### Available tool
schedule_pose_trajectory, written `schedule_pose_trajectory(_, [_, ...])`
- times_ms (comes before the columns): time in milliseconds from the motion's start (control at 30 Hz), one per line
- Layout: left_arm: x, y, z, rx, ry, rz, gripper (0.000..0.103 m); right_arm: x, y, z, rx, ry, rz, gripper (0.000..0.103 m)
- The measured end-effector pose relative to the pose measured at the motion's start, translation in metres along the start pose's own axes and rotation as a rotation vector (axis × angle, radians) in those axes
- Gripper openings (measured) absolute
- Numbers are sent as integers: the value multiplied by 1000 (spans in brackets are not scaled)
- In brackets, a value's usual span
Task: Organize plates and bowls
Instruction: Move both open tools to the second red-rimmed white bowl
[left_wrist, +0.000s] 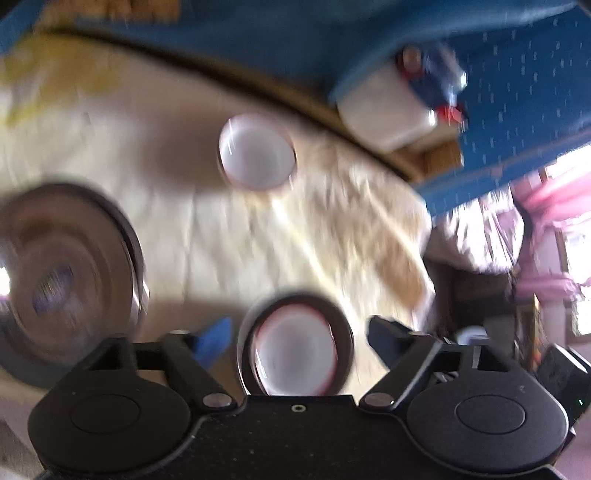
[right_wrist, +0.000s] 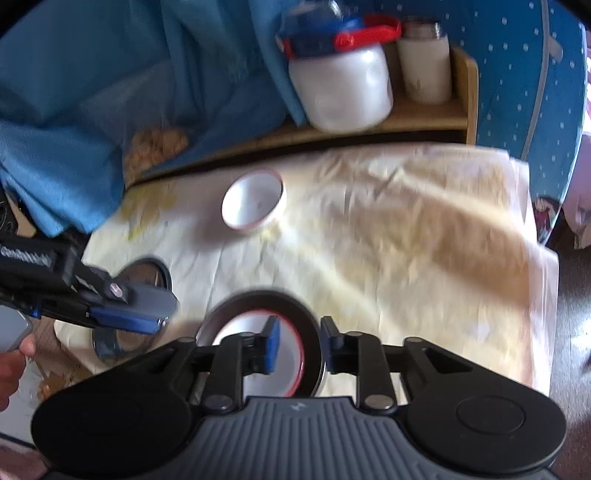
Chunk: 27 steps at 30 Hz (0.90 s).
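Both grippers are let go right now. The left gripper (left_wrist: 299, 334) has its jaws spread wide, nothing between the pads, hovering over the white bowl (left_wrist: 295, 354) sitting inside a steel plate (right_wrist: 310, 317) near the table's front edge. The right gripper (right_wrist: 297, 345) is partly open, straddling that plate's rim without pinching it. A second bowl (right_wrist: 254, 201) sits alone further back. Lots of bare tablecloth (right_wrist: 424, 236) on the right; stacked steel plates (left_wrist: 70, 266) crowd the left edge.
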<state>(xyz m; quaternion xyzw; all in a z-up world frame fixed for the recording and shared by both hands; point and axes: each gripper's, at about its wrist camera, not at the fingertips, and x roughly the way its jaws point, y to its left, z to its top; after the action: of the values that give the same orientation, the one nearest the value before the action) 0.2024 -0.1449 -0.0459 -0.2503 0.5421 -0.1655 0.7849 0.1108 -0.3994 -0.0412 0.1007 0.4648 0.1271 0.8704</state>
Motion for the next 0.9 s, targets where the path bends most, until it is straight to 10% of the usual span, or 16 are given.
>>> schedule_pose_trajectory(300, [14,23,46,-38,-145,189,102,23,-5,40,-23,-65,2,91])
schedule_pose_trajectory(633, [67,34,89,82,-154,405,102,78,0,91,-114,-43,-10,103])
schedule_pose_trajectory(900, [94,40,102,131,-126,442,102,120,3,106,-175,8,-48,103])
